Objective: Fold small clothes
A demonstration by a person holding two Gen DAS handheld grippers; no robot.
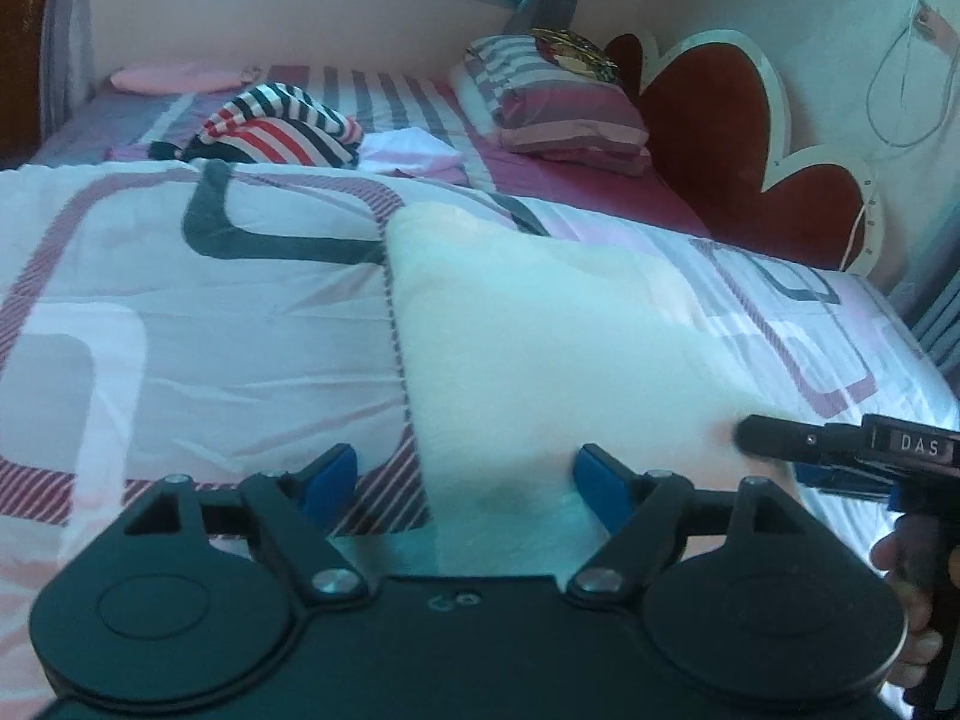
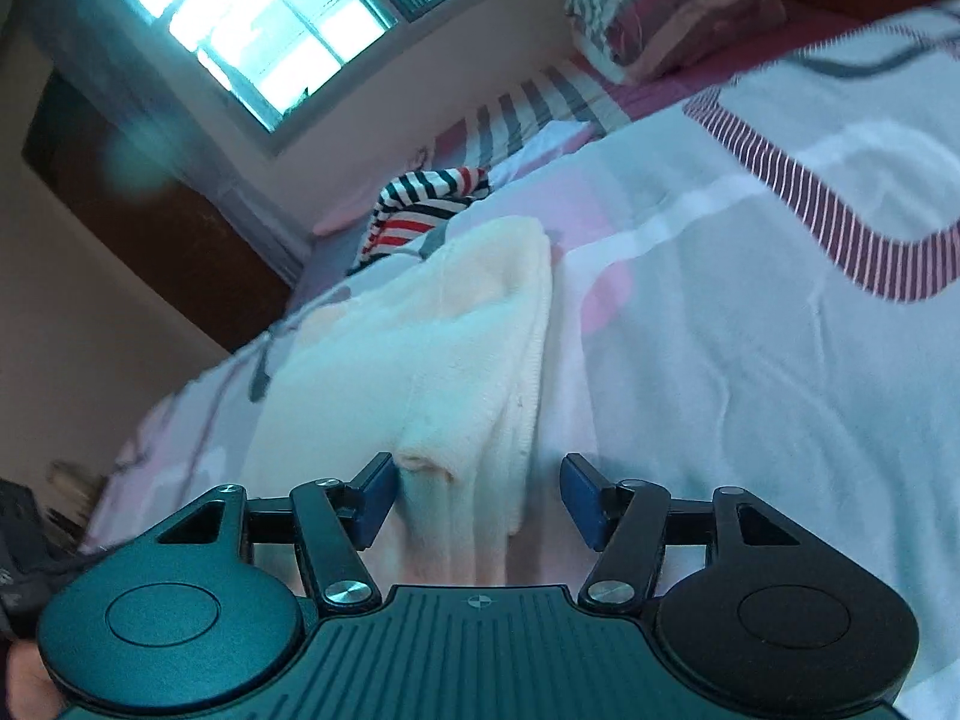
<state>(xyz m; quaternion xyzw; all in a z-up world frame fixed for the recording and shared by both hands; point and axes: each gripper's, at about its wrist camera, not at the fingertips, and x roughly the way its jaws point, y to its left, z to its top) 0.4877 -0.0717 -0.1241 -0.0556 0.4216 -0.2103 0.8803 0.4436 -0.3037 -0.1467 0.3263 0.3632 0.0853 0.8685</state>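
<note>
A white fluffy cloth (image 1: 540, 348) lies folded flat on the patterned bedspread (image 1: 180, 324). My left gripper (image 1: 465, 480) is open, and the cloth's near left corner lies between its blue pads without being pressed. One black finger (image 1: 780, 441) of the right gripper reaches in from the right edge to the cloth's near right corner. In the right wrist view the cloth (image 2: 456, 348) shows stacked folded layers. My right gripper (image 2: 480, 498) is open around its near edge, with the left pad close beside a folded corner and the right pad clear of it.
A bundled garment striped in red, white and navy (image 1: 282, 126) lies further back on the bed, next to a pale folded piece (image 1: 414, 150). A striped pillow (image 1: 558, 102) leans on the red flower-shaped headboard (image 1: 720, 144). The bed's edge runs down the right. A window (image 2: 258, 18) is behind.
</note>
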